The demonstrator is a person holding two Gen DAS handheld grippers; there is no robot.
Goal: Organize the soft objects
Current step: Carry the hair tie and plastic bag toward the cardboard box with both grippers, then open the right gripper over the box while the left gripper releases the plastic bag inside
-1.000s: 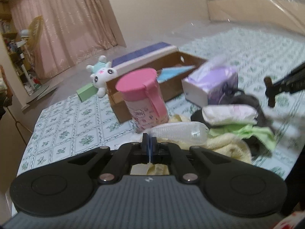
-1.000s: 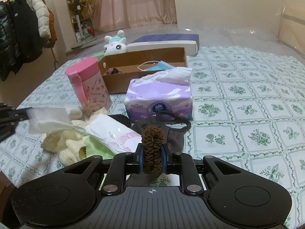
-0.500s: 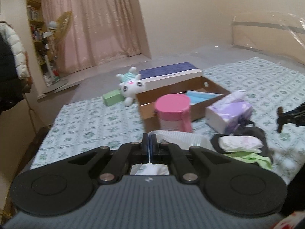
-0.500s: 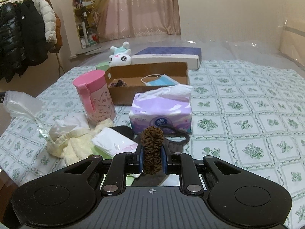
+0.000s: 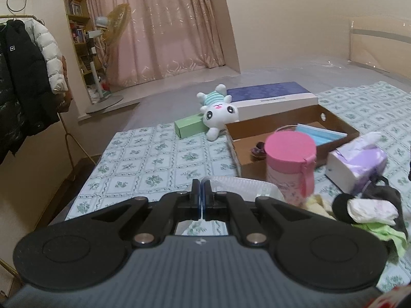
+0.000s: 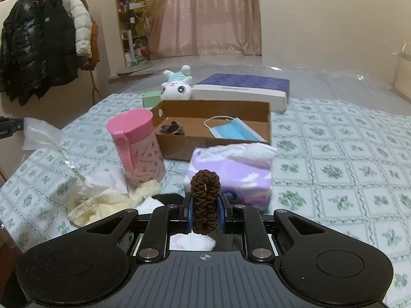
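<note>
1. Two grippers are at work over a bed point(image 6: 346, 154) spread with a green-and-white floral check cover. The left gripper point(image 5: 202, 200) has its fingers pressed nearly together on the edge of a thin, crinkled clear plastic bag point(image 5: 239, 186). In the right wrist view the same bag point(image 6: 43, 136) hangs well above the cover at the far left.
2. The right gripper point(image 6: 205, 211) has its fingers closed around a brown hair scrunchie point(image 6: 205, 200), a ribbed, fuzzy loop standing upright between the blue pads.
3. Below and ahead of the right gripper, a heap of soft things lies near the bed's near edge: a cream knitted cloth point(image 6: 113, 202), a white padded packet point(image 5: 372, 209), a light green cloth point(image 5: 382, 233) and a dark fabric piece point(image 5: 385, 197).
4. A soft purple tissue pack point(image 6: 231, 172) with white tissue puffing from its top sits just behind the scrunchie. A rigid pink cylindrical cup point(image 6: 136, 146) with a strap handle stands beside it, touching the knitted cloth.
5. Behind them an open, shallow cardboard box point(image 6: 215, 125) holds a blue pleated face mask point(image 6: 233, 131) and a dark purple scrunchie point(image 6: 172, 128), well apart.
6. A white plush bunny point(image 6: 177, 84), a green carton point(image 6: 151, 97) and a long flat blue-topped box point(image 6: 241, 89) line the far edge.
7. Bare cover stretches to the right of the box and tissue pack, and to the left of the cup.
</note>
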